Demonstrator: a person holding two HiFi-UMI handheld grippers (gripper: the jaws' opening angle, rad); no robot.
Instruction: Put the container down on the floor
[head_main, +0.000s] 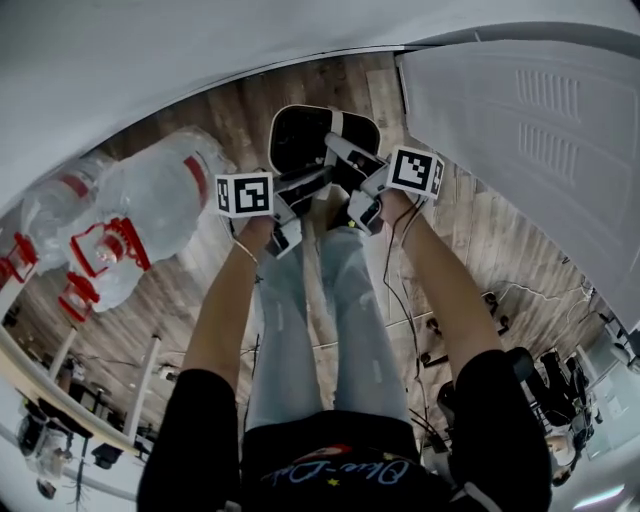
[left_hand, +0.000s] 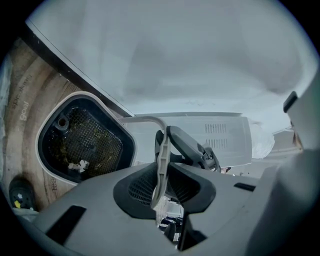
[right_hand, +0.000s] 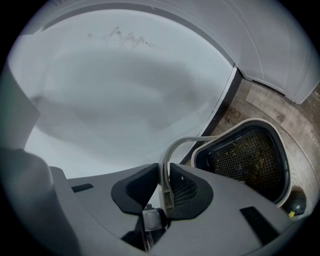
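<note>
Mesh (left_hand: 87, 142) inside container (left_hand: 50, 125); gripper views only

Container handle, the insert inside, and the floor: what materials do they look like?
The handle looks like pale grey moulded plastic, matte, a flat ribbed strap. The insert in the container is fine dark mesh, metal or plastic, can't tell; debris clings to it. The floor shows wood-look planks with grain and seams; real wood or laminate is unclear.

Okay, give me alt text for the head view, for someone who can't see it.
Looking down, a person's left gripper and right gripper both grip a dark, white-rimmed container against a wooden floor. Clear water bottles sit at left, a white panel at right.
</note>
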